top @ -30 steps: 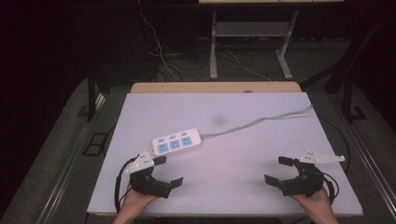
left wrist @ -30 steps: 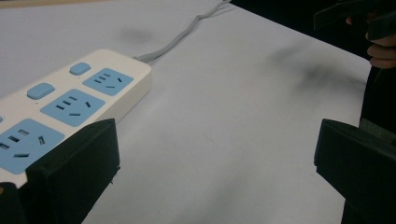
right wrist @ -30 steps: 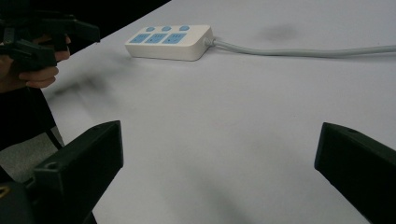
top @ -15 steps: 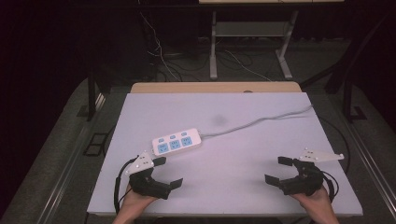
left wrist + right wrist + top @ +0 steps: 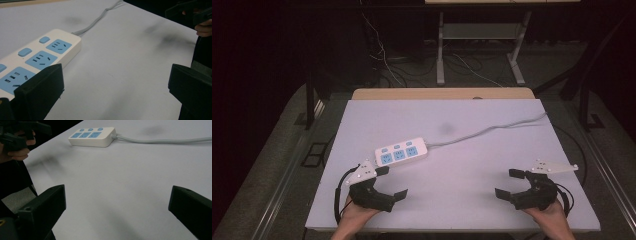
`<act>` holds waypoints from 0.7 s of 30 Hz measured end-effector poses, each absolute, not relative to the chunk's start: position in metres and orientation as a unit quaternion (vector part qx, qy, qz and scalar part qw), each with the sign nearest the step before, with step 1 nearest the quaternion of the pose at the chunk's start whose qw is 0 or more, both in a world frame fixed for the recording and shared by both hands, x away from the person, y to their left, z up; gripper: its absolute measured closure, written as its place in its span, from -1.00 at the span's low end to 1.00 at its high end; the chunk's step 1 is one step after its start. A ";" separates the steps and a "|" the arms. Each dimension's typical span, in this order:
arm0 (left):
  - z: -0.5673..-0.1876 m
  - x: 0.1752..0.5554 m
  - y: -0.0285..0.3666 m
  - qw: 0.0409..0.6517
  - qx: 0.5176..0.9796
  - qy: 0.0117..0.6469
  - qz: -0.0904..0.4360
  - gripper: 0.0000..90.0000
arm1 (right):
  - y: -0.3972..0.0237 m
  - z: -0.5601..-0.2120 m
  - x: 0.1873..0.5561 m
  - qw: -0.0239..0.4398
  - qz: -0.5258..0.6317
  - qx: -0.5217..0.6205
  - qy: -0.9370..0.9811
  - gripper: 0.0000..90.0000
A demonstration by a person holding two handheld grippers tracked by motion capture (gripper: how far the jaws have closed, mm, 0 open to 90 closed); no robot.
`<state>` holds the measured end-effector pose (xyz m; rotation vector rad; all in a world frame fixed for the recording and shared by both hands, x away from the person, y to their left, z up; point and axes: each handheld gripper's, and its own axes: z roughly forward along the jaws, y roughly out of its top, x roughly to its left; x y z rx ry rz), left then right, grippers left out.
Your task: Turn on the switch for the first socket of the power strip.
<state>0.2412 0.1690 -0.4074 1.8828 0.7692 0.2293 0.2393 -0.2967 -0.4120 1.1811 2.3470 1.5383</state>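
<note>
Risk begins at the near edge of the white table (image 5: 492,150), where both tools are held low with nothing in their grasp. At the near left, the left gripper (image 5: 391,183) is spread wide and empty, one jaw just beside the near end of the power strip (image 5: 402,151); at the near right, the right gripper (image 5: 511,183) is likewise wide open and empty, well apart from the strip. Farther in, the strip lies flat with sockets and switches facing up, left of centre. If it were closed on from one end alone, it could be pivoted or slid rather than gripped, and a blue switch might be pressed by a jaw. Farthest off, the grey cable (image 5: 492,129) runs toward the far right edge; drag from it could tug the strip askew.
</note>
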 end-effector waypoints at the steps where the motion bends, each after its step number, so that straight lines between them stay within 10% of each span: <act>1: -0.406 0.242 0.168 0.515 0.790 0.320 0.095 -1.00 | -0.297 -0.412 0.239 0.049 0.505 0.387 0.770 -0.98; 21: -0.382 0.264 0.169 0.488 0.806 0.324 0.083 -1.00 | -0.300 -0.411 0.238 0.052 0.506 0.388 0.769 -0.98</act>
